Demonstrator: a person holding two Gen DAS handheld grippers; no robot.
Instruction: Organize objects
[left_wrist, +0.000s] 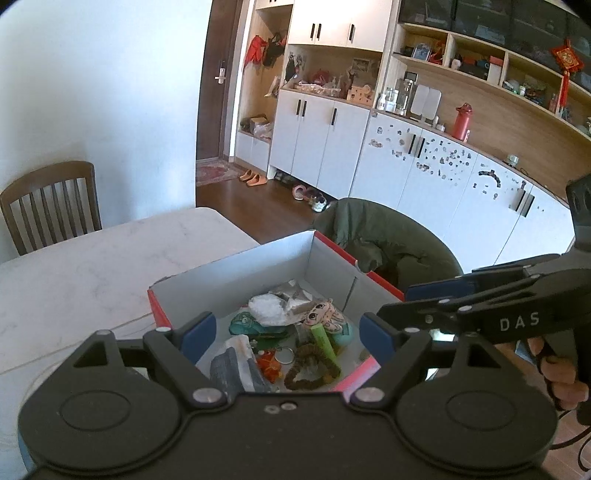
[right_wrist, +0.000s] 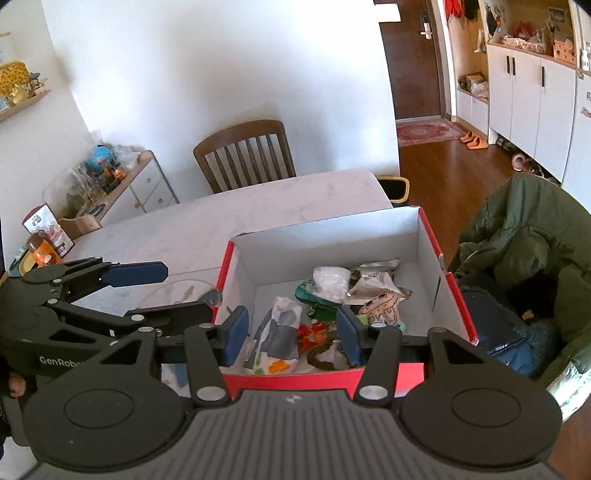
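Observation:
A red cardboard box (left_wrist: 334, 245) (right_wrist: 428, 240) with white inner walls stands at the table's near right corner, filled with small items. Among them are a white plastic bag (left_wrist: 267, 310) (right_wrist: 330, 280), a cartoon figure (left_wrist: 325, 314) (right_wrist: 382, 308), a green tube (left_wrist: 325, 339), a brown hair tie (left_wrist: 314, 367), an orange flower piece (right_wrist: 314, 338) and a grey-white packet (left_wrist: 236, 365) (right_wrist: 279, 332). My left gripper (left_wrist: 286, 334) (right_wrist: 188, 291) hovers open over the box's near left side. My right gripper (right_wrist: 291, 336) (left_wrist: 395, 302) is open over the near edge, holding nothing.
The box rests on a white marble table (left_wrist: 92, 266) (right_wrist: 295, 199). A wooden chair (right_wrist: 245, 155) stands at the far side. A green coat (left_wrist: 388, 236) (right_wrist: 524, 236) hangs over a seat right of the box. Clear plastic (right_wrist: 177, 291) lies left of the box, with snack packs (right_wrist: 46, 236) at the far left.

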